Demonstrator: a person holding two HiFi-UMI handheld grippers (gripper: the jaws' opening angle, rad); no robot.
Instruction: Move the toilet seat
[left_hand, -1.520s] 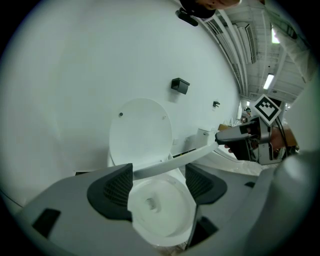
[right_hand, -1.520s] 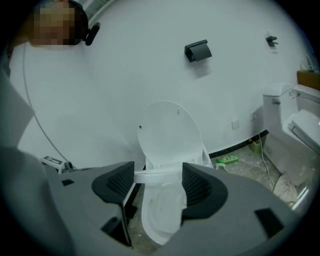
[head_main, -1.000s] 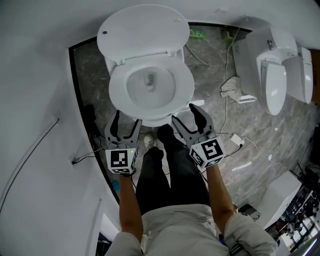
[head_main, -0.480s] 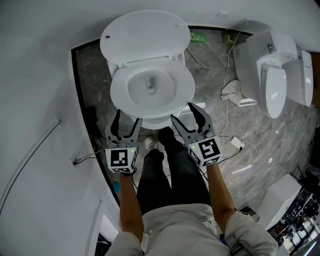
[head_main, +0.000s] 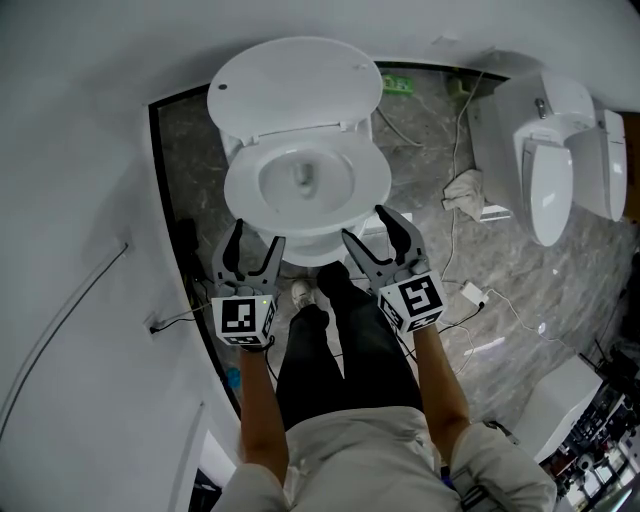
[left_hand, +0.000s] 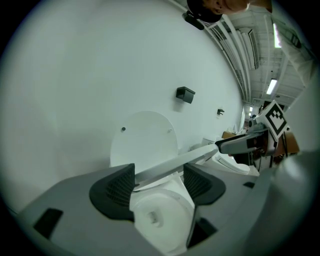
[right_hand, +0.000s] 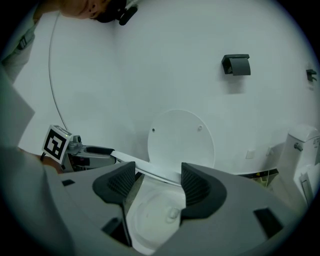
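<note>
Left gripper view shows the left tool (left_hand: 159, 181) spread wide, its ribbed black pads well apart. The jaws have just been closing a little, yet nothing is pinched. A thin white strip (left_hand: 167, 164) crosses the gap at the fingertips and runs off toward the other tool. I take it for the seat's front edge seen edge-on, but I cannot tell whether it rests on the fingers. The right tool (right_hand: 157, 181) stands nearly as wide and grips nothing either, with the same strip crossing its gap.

In the head view both tools sit at the front of the white oval plastic toilet seat (head_main: 372, 195), one to each side, with their fingertips at or just under its rim. The seat lies over the white ceramic bowl (head_main: 305, 182), down or close to it. It is hinged at the back, below the round white lid (head_main: 295, 85), which stands raised behind it.

By its looks the seat is a stiff, light moulded ring, glossy and so probably slippery against the pads. Since it pivots, it wants taking by the front lip, farthest from the hinge, and from underneath rather than squeezed. Released early, it would likely slam onto the bowl. Grey marbled floor (head_main: 440, 270) surrounds the toilet.
</note>
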